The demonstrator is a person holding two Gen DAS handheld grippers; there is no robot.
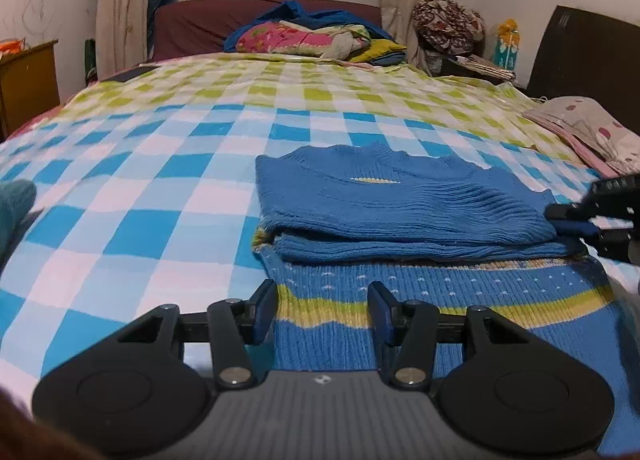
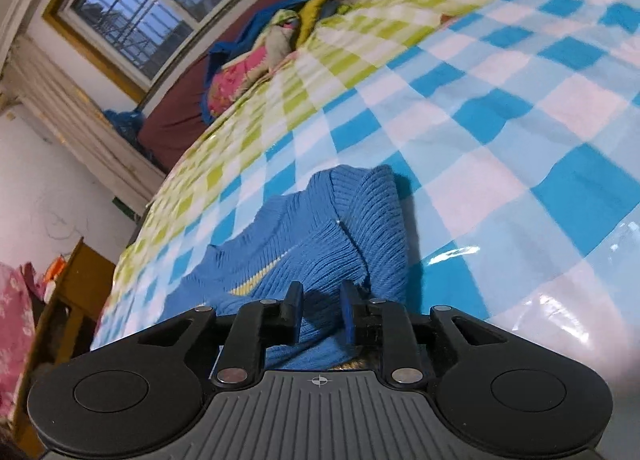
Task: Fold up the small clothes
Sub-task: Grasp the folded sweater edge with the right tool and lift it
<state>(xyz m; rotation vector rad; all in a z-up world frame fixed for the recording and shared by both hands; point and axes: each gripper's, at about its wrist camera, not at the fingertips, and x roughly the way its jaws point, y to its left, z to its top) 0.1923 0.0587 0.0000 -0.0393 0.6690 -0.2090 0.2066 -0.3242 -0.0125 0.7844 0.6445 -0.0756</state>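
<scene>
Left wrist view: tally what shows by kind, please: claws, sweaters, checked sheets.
Claws: 2 (left claw, right claw)
Sweaters: 1 (blue sweater)
Sheets: 1 (checked sheet)
Total: 4

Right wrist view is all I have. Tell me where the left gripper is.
Observer: The left gripper hovers over the unfolded lower part of the sweater, jaws open.
Operator: Describe the fold from that side.
Observer: The top is doubled over the body. The striped band lies uncovered, nearer the left gripper.
Operator: Say what lies beyond my gripper.
Observer: A pink spotted cloth lies past the right gripper, near the edge of the bed.
</scene>
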